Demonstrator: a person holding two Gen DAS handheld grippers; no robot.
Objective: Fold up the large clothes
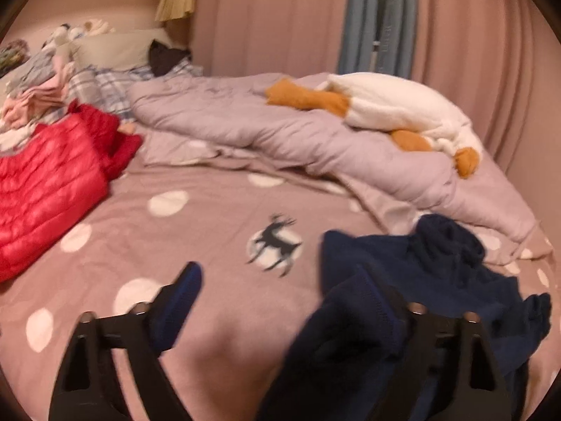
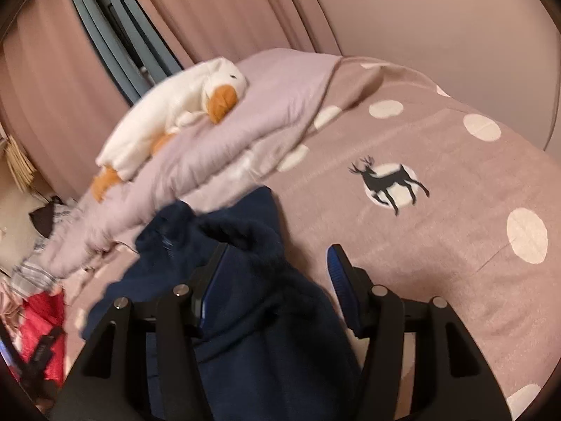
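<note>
A dark navy fleece garment (image 1: 431,280) lies bunched on the pink spotted bed cover (image 1: 210,217). My left gripper (image 1: 280,294) is open; the garment drapes over its right finger and its left finger (image 1: 182,298) is bare over the cover. In the right wrist view the same navy garment (image 2: 252,280) lies between and over the fingers of my right gripper (image 2: 277,273), which is open, with the cloth bunched against the left finger. The right finger (image 2: 342,280) stands free over the bed cover (image 2: 455,245).
A red quilted jacket (image 1: 45,193) lies at the left. A rumpled lilac duvet (image 1: 280,129) with a white and orange plush duck (image 1: 396,105) runs along the far side. Pillows and piled clothes (image 1: 42,80) sit at the back left. Pink curtains (image 1: 280,17) hang behind.
</note>
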